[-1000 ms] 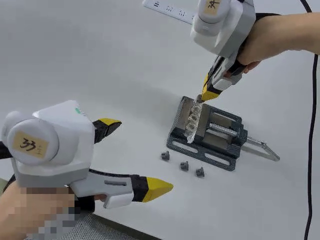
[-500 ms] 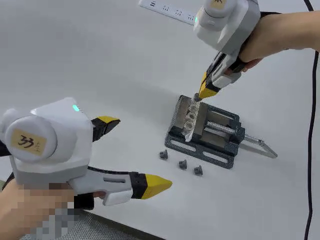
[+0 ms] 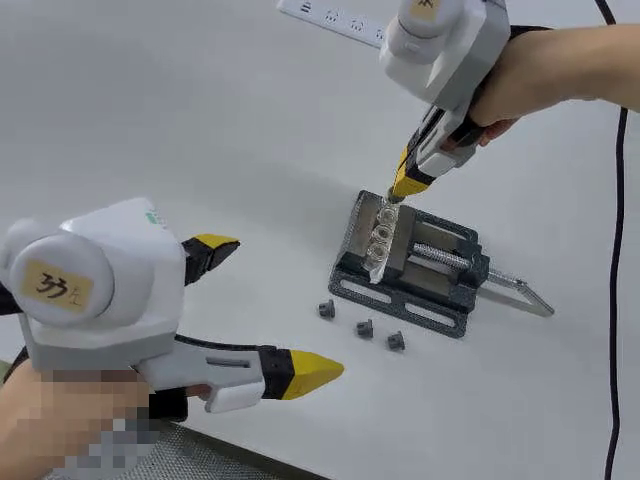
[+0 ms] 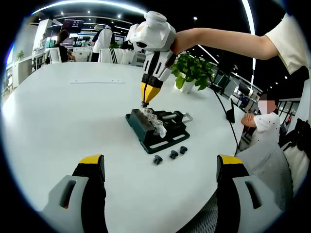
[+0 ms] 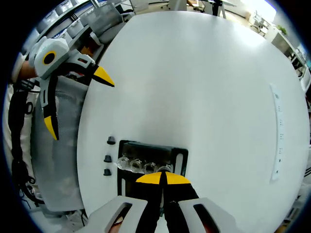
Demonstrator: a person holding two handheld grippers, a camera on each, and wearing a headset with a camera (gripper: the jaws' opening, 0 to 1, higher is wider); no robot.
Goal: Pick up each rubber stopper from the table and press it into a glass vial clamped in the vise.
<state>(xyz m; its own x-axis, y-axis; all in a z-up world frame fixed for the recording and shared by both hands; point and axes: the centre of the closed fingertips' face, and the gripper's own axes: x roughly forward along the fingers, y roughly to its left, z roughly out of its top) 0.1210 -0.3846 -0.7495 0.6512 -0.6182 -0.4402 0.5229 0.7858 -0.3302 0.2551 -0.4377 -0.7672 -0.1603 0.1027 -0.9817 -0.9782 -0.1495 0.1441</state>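
While the left gripper (image 3: pixel 275 305) hovers over the near edge of the white bench (image 3: pixel 200 120) with its jaws spread wide and nothing between them, the right gripper (image 3: pixel 395 195) points steeply down at the vise (image 3: pixel 440 275). Its jaws are pressed together on a small dark-grey piece that looks like a rubber stopper (image 3: pixel 393 199), though it is very small in every view. That piece sits right at the mouth of the vial at the far end of the row of glass vials (image 3: pixel 380 240), which stand upright, clamped side by side between the cheeks of the dark vise. I cannot tell whether it touches the glass.

The vise stands on the near half of the bench, its screw handle pointing toward the right edge. Just beside its base, on the side facing the near edge, three loose stoppers (image 3: pixel 365 328) lie in a short line, apart from one another and from the vise.

In the left gripper view the right gripper (image 4: pixel 146 99) comes down onto the vials (image 4: pixel 154 120) from above, and the loose stoppers (image 4: pixel 173 154) lie in front of the vise (image 4: pixel 146 127). In the right gripper view its own yellow tips (image 5: pixel 161 178) meet over the end of the vial row (image 5: pixel 141 166), with the left gripper (image 5: pixel 77 104) open beyond the bench edge.

A white power strip (image 3: pixel 330 18) lies along the far edge, and a black cable (image 3: pixel 625 250) runs down the right edge.
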